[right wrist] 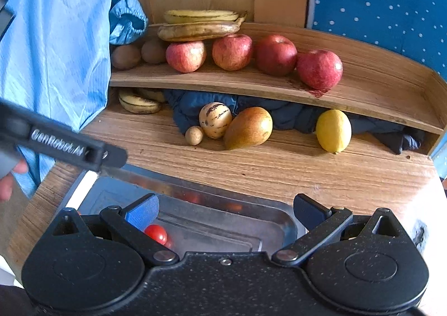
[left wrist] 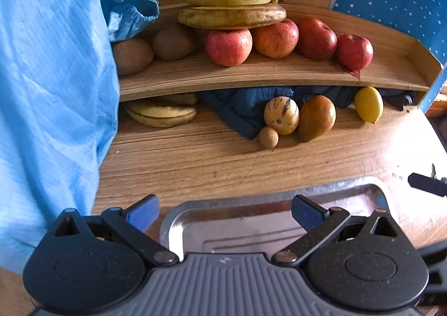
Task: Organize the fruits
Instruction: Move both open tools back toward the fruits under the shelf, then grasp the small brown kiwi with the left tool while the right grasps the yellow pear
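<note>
Both grippers, left gripper (left wrist: 225, 212) and right gripper (right wrist: 225, 212), gaped wide and empty over the metal tray (left wrist: 178, 221), while the pear (right wrist: 248, 128) lay on the bench (right wrist: 279, 165) at twelve o'clock of the right one, long axis slanting toward two o'clock.

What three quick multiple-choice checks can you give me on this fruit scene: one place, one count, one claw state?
1. Where is the lemon?
A. on the upper shelf
B. on the tabletop under the shelf
C. in the metal tray

2. How many apples sit on the shelf?
A. two
B. four
C. six

3. How is the right claw?
A. open, empty
B. shut on a banana
C. shut on an apple

Answers: 1 B, it lies below the shelf edge. 2 B, four red apples in a row. 3 A, fingers apart, nothing between them.
</note>
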Demonstrator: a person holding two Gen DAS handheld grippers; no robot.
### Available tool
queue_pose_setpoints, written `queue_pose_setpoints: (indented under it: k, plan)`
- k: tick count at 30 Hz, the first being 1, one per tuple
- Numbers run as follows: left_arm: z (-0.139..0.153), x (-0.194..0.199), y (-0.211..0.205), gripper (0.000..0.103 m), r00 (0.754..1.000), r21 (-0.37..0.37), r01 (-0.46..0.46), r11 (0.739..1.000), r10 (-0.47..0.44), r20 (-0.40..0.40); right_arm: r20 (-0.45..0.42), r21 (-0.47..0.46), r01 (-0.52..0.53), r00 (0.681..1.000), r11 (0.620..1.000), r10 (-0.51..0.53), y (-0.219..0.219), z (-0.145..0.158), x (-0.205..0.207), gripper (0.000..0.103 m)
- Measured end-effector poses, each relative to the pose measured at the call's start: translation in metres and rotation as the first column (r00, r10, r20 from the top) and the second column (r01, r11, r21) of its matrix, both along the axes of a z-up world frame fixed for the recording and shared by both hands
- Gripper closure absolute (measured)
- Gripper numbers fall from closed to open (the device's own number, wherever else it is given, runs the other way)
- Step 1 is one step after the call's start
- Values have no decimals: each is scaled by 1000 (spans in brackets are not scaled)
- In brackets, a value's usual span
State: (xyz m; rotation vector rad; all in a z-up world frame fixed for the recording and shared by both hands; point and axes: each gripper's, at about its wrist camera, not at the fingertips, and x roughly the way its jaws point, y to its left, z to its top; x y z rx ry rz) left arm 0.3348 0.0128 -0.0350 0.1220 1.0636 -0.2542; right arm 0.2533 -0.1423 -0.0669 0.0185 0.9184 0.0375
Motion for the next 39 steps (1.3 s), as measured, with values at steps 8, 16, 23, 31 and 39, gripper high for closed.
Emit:
queue_pose_setpoints:
  k: [8, 16, 23, 31, 39]
  plan:
    - [-14, 27, -11, 1, 1000, -30, 19, 999, -19, -21, -37, -24, 25, 999, 999, -26, -1, -13, 9, 1]
    - [-29, 50, -24, 1, 997, -31, 61, 998, -62, -36, -24, -92, 12, 1000, 996, -14, 1, -17, 16, 1]
    - [-41, 69, -30, 1, 993, -75, 76, 994, -82, -81, -17, -163, 0, 1000, 987, -3, -7, -25, 42, 1]
    - [-56, 87, -37, 1, 990, -94, 76, 993, -87, -108, -63, -221, -38, 998, 975, 25, -19, -37, 70, 1]
    - [-65, 98, -42, 1, 987, -118, 82, 990, -97, -125, -79, -267, -102, 993, 958, 84, -18, -46, 92, 1]
